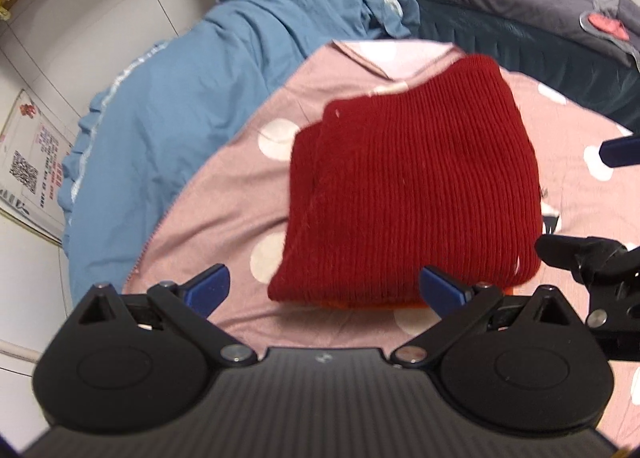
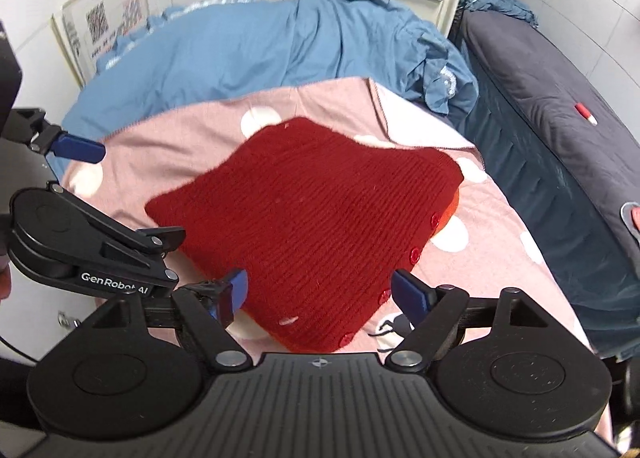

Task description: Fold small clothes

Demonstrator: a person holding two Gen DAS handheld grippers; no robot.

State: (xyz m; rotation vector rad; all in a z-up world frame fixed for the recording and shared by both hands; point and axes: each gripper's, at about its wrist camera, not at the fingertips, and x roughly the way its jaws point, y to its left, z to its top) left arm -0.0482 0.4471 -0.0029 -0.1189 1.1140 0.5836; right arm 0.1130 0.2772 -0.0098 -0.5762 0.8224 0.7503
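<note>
Folded red knit garment (image 1: 412, 185) on dotted pink blanket (image 1: 224, 193), left gripper (image 1: 324, 290) and right gripper (image 2: 320, 290) both spread wide, empty.

Home bedroom, pink dotted blanket (image 2: 168, 137), rumpled blue duvet (image 2: 240, 53), dark mattress (image 2: 560, 69), tiled walls (image 1: 100, 17)

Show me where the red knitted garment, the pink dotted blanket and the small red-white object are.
red knitted garment (image 1: 416, 185), left wrist view, ribbed middle
pink dotted blanket (image 2: 176, 137), right wrist view, bare part
red-white object (image 2: 585, 114), right wrist view, its middle

Each black claw (image 1: 324, 288) (image 2: 320, 294) has blue fingertips (image 1: 210, 288), silver screws, ribbed housing.
</note>
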